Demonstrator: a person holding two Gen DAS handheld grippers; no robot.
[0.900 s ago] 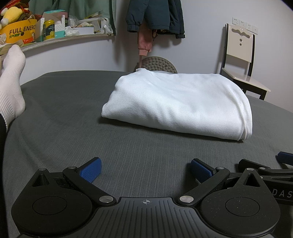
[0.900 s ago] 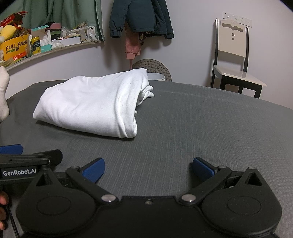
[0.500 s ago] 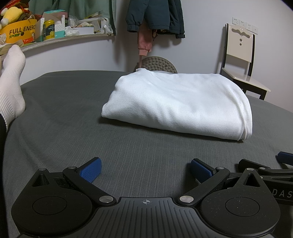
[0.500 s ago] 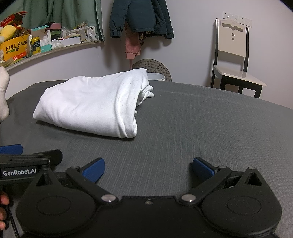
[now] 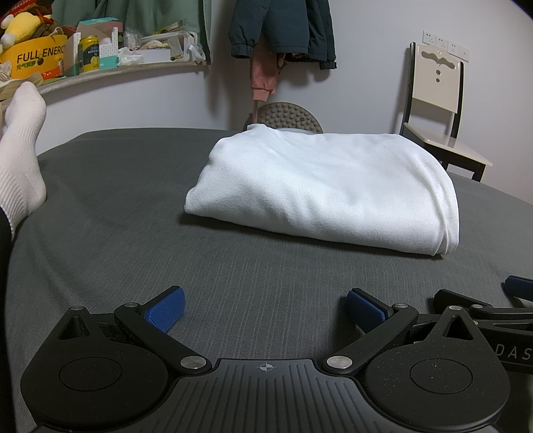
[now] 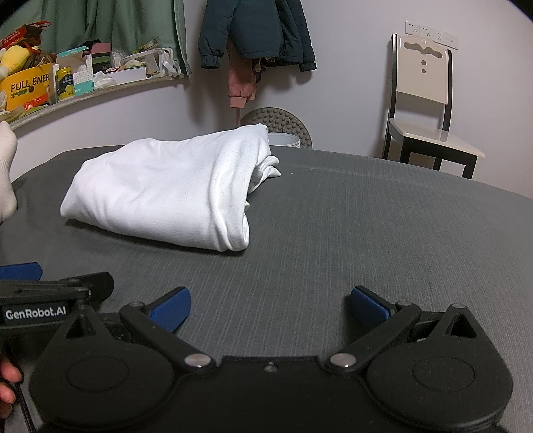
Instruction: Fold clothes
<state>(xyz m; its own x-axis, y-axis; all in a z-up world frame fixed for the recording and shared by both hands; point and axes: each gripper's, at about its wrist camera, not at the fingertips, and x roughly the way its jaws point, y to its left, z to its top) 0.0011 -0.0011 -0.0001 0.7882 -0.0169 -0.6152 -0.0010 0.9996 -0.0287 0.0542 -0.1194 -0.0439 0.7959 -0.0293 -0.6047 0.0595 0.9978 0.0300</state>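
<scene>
A white garment (image 5: 319,190) lies folded into a thick bundle on the grey bed cover (image 5: 116,206); from the right wrist it shows left of centre (image 6: 166,190), loose layers at its right end. My left gripper (image 5: 265,309) rests low on the cover, short of the bundle, jaws wide open and empty. My right gripper (image 6: 269,308) sits beside it to the right, also open with nothing between its blue pads (image 6: 369,308). Each gripper shows at the edge of the other's view: the right one (image 5: 499,303), the left one (image 6: 40,286).
A person's white-socked foot (image 5: 20,160) rests on the cover at the left. Behind stand a cluttered shelf (image 5: 100,63), hanging jackets (image 5: 283,30), a grey studded round object (image 6: 276,123) and a chair (image 6: 429,110) at the right. A fingertip (image 6: 8,376) shows at bottom left.
</scene>
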